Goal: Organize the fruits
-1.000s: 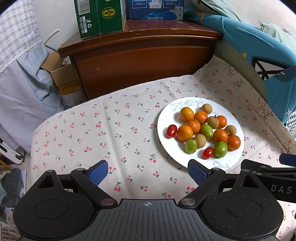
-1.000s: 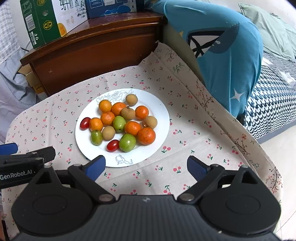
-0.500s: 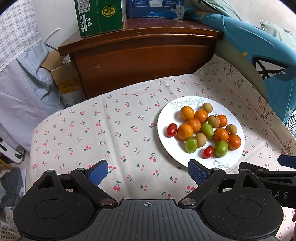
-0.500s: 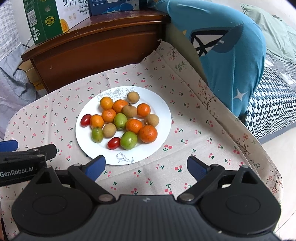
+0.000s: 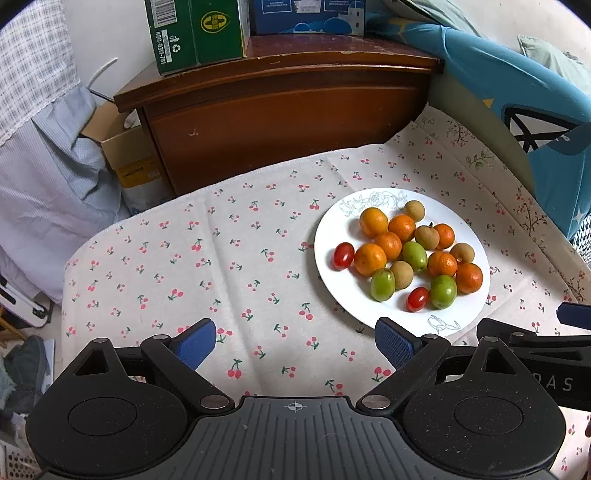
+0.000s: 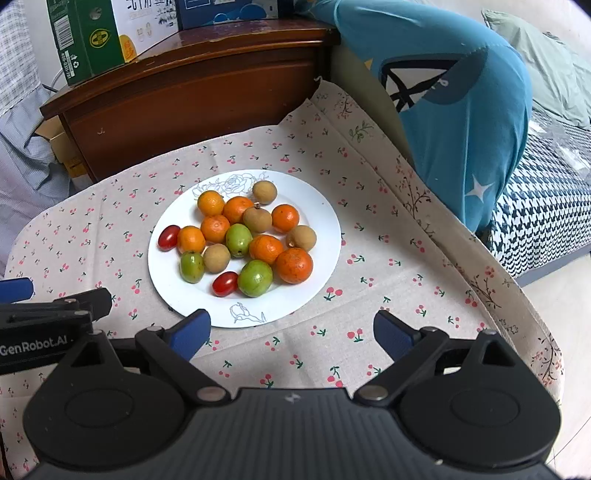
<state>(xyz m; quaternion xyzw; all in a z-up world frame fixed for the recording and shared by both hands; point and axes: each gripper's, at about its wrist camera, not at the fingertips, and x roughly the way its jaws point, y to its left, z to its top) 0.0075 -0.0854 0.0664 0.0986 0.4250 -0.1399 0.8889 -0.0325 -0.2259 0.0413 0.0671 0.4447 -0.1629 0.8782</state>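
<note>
On the white plate (image 6: 317, 236) we see the whole mixed pile of fruit: small oranges, brown longans, green jujubes and two cherry tomatoes. One cherry tomato (image 6: 168, 237) lies at the plate's left edge, apart from the second tomato (image 6: 225, 283), which sits near the plate's front rim beside a green jujube (image 6: 255, 277). A large orange (image 6: 294, 265) touches that jujube on its right. A lone longan (image 6: 264, 192) rests at the far side, by the plate's printed flower.

We hold our right gripper (image 6: 291, 332) just short of the plate's near rim, jaws spread wide and holding nothing; its left blue pad overlaps the rim in view, the right pad hangs over the cloth right of the plate. Our left gripper (image 5: 295, 338) is likewise wide open and empty, left of the plate, with only its right pad close to the near rim.

Under the plate lies a cherry-print tablecloth (image 5: 221, 258); behind the plate stands a wooden cabinet (image 5: 280, 110), with a green carton (image 5: 195, 33) on top.
</note>
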